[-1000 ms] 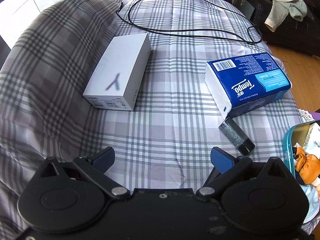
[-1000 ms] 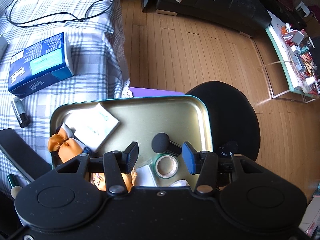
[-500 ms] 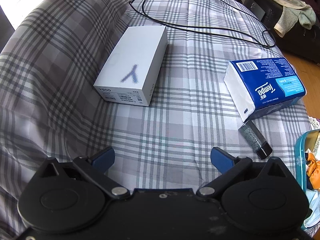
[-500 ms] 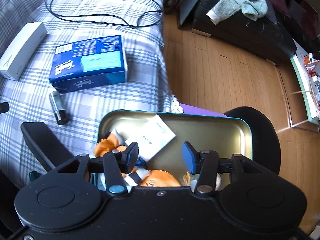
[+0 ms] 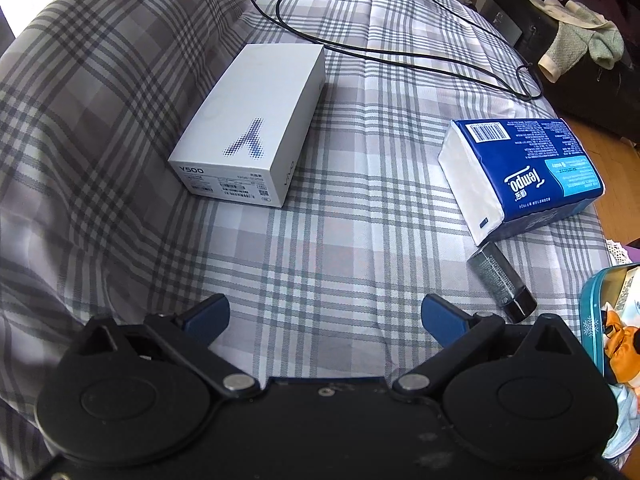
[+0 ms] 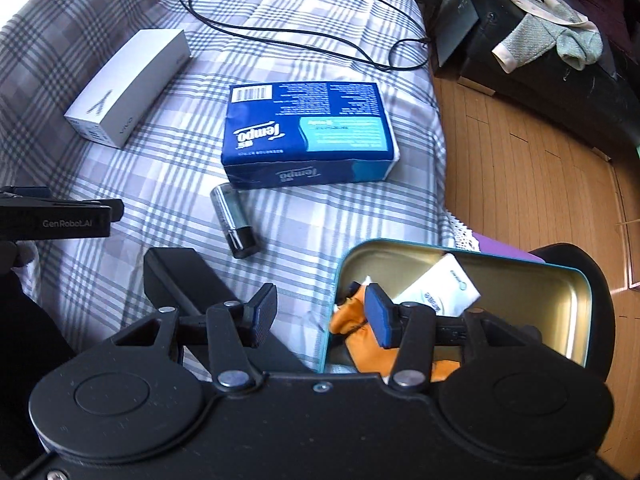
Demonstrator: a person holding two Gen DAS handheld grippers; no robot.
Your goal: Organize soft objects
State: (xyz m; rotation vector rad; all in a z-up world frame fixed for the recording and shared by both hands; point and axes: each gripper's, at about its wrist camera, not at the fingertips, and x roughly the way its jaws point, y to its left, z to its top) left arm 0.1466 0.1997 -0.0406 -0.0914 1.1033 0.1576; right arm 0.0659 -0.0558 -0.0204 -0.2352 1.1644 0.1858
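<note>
1. The plaid-covered worktop [image 5: 340,240] carries the Tempo tissue pack [image 6: 308,132], soft and not yet put away, near the tin [image 6: 560,276]
2. The tin is at the edge, so soft items drop in easily; an orange cloth [image 6: 352,320] lies inside
3. Both the left gripper [image 5: 324,316] and the right gripper [image 6: 320,312] are spread wide and empty; since a second ago the right one has swung from the tin toward the pack

blue tempo tissue pack [image 6: 310,132] lies flat on the plaid cloth; orange fabric [image 6: 356,330] sits in the tin [image 6: 532,264].

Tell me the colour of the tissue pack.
The tissue pack is dark blue with a light teal panel and white ends; the right wrist view shows it best.
</note>
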